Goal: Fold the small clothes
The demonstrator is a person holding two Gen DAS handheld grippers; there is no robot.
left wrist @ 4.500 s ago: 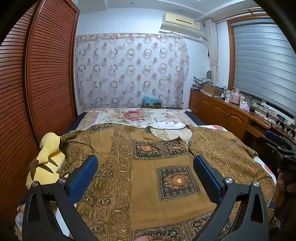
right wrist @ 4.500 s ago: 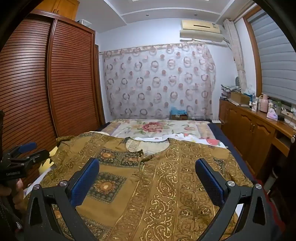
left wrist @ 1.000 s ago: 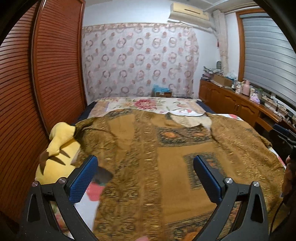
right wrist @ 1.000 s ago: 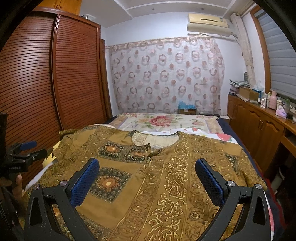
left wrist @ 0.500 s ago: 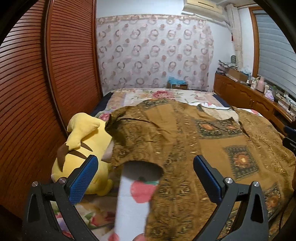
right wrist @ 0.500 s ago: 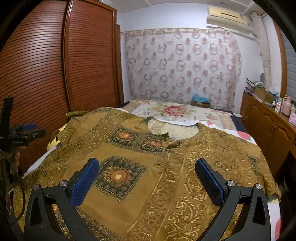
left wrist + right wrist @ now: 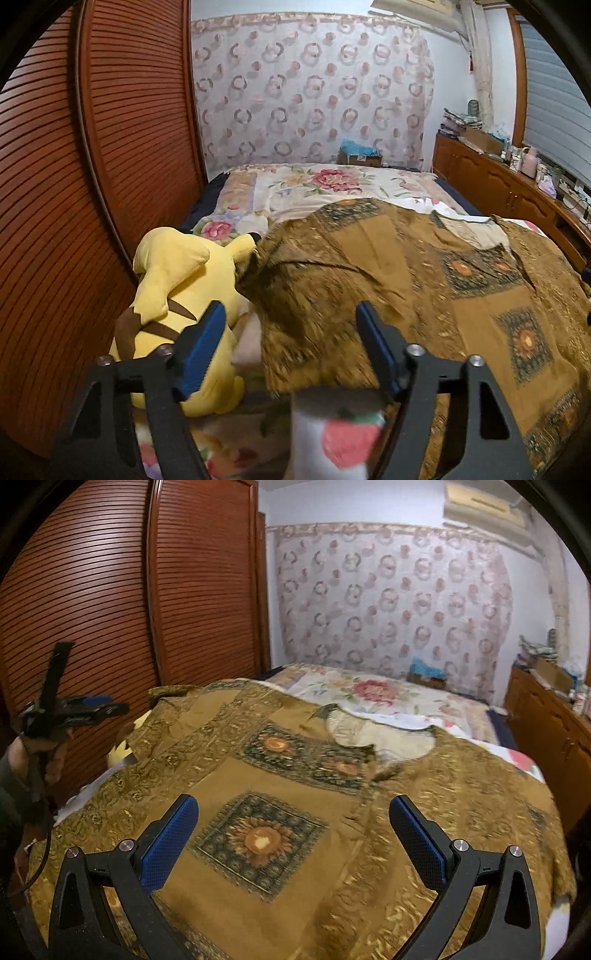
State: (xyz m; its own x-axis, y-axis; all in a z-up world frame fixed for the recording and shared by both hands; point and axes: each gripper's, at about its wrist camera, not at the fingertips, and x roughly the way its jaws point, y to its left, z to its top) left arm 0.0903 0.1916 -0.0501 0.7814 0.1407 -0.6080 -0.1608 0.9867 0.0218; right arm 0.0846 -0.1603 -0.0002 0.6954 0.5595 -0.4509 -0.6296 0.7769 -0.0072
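Note:
A brown and gold patterned shirt [image 7: 424, 280] lies spread flat on the bed, collar toward the far end; it also shows in the right wrist view [image 7: 295, 805]. My left gripper [image 7: 290, 332] is open, narrower than before, and hangs over the shirt's left sleeve edge next to the plush. My right gripper [image 7: 293, 830] is open and empty above the shirt's front with the sunflower square. The left gripper [image 7: 88, 709] is also seen from the side in the right wrist view, at the left.
A yellow plush toy [image 7: 177, 291] lies on the bed's left edge against the sleeve. A floral bedsheet [image 7: 332, 184] covers the bed. A wooden louvred wardrobe [image 7: 92, 166] stands at the left; a wooden sideboard [image 7: 498, 184] with clutter runs along the right.
My left gripper has swung left toward the sleeve and plush, and its fingers have closed in partway. My right gripper has turned left and moved over the shirt's middle.

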